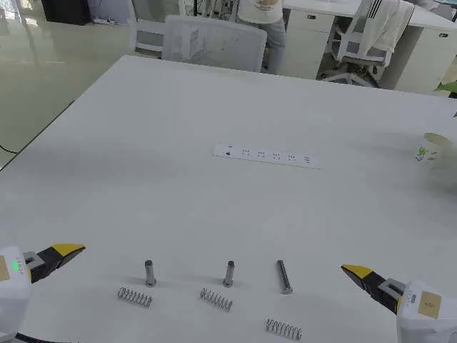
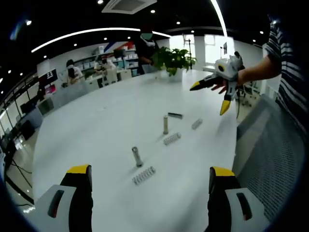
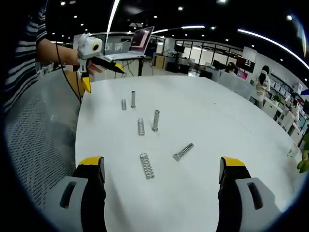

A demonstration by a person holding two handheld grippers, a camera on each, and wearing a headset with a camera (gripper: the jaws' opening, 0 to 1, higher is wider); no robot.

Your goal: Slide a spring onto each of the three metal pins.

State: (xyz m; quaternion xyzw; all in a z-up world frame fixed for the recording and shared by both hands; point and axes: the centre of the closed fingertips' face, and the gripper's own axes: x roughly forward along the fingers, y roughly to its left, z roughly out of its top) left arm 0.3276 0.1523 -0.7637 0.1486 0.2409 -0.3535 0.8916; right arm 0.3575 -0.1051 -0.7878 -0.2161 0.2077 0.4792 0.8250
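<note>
Hovering at the near left of the white table [image 1: 178, 107], the left gripper [image 2: 150, 170] has its yellow-tipped jaws spread wide and holds nothing. To its right the left pin [image 1: 150, 272] stands upright, with the left spring [image 1: 135, 296] lying loose just in front of it. Next, the middle pin [image 1: 229, 273] also stands upright, with the middle spring [image 1: 216, 299] flat on the table close by. The right pin [image 1: 283, 276] lies on its side, and the right spring [image 1: 283, 329] rests nearer the table edge, apart from it. No spring sits on a pin. At the near right, the right gripper [image 3: 162, 160] is likewise wide open and empty. Farther back a power strip [image 1: 265, 155] lies mid-table, and a paper cup [image 1: 432, 148] stands at the far right.
</note>
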